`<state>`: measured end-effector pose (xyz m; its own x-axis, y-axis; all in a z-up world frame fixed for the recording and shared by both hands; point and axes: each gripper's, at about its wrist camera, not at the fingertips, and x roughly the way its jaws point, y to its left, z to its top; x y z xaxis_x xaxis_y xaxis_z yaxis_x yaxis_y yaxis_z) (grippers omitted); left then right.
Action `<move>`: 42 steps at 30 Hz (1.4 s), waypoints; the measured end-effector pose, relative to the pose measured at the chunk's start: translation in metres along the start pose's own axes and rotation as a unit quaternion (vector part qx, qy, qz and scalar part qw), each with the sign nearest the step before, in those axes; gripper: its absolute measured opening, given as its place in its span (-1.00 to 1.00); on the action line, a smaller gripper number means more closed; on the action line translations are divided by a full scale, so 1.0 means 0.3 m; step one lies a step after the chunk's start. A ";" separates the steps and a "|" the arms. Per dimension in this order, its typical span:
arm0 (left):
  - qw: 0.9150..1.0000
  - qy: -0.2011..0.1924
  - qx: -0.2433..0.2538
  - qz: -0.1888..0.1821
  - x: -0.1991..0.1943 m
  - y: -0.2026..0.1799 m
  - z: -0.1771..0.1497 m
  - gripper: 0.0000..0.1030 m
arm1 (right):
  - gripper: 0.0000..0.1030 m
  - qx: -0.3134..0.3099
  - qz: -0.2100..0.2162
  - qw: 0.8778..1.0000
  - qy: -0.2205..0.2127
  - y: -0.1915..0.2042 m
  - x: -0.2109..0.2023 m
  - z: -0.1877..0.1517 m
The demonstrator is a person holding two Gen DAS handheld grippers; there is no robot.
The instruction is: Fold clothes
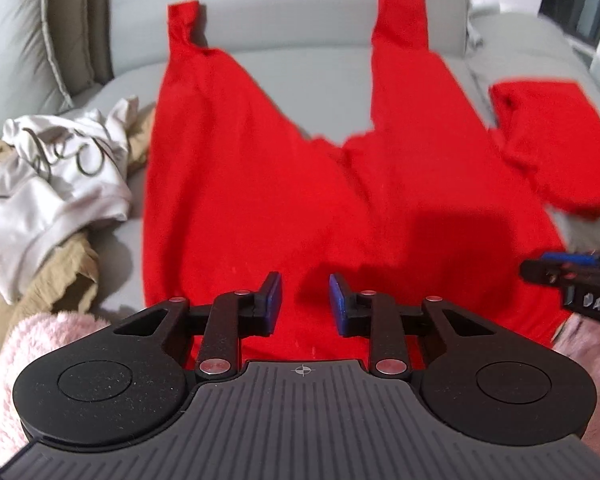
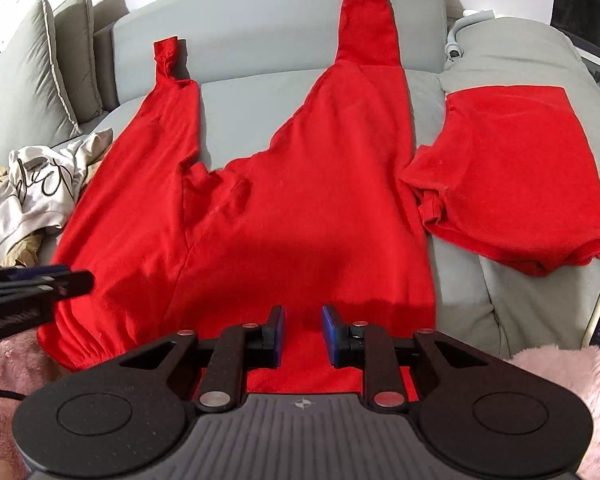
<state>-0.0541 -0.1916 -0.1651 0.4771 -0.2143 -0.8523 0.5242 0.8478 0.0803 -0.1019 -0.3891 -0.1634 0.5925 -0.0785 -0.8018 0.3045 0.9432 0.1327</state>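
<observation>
Grey sofa (image 2: 260,96). Left edge: one crumpled pile, white printed garment (image 2: 40,188) over tan cloth (image 1: 56,276). Centre: one pair of red trousers (image 2: 260,216) lying flat, legs toward backrest, waistband at front edge. Left gripper (image 1: 303,297) and right gripper (image 2: 303,327) over waistband, jaws apart, not clamped on fabric. Right: one folded red garment (image 2: 512,176).

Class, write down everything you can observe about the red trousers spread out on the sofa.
The red trousers are a soft, knit-looking garment laid flat on the grey sofa, waistband nearest the cameras, both legs spread apart towards the backrest. Each leg ends in a ribbed cuff; the left one looks twisted, and the right one lies up against the backrest. The fabric is mildly creased at the crotch. A folded red garment lies just beside the right leg.
</observation>
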 end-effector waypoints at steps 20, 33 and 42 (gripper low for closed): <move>1.000 0.025 -0.013 0.001 0.071 0.011 -0.055 -0.09 | -0.45 0.055 0.036 0.998 -0.015 -0.069 -0.004 -0.041; 1.000 0.014 -0.022 -0.008 0.050 0.026 -0.047 0.01 | -0.37 0.061 0.034 0.997 -0.012 -0.072 0.000 -0.042; 0.999 -0.035 0.001 -0.035 -0.029 0.002 0.023 0.02 | -0.13 0.109 0.020 0.993 -0.044 -0.213 -0.043 0.039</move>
<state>-0.0529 -0.1927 -0.1541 0.4878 -0.3062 -0.8175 0.5596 0.8284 0.0237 -0.1202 -0.4522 -0.1548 0.6675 -0.0788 -0.7404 0.4270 0.8552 0.2939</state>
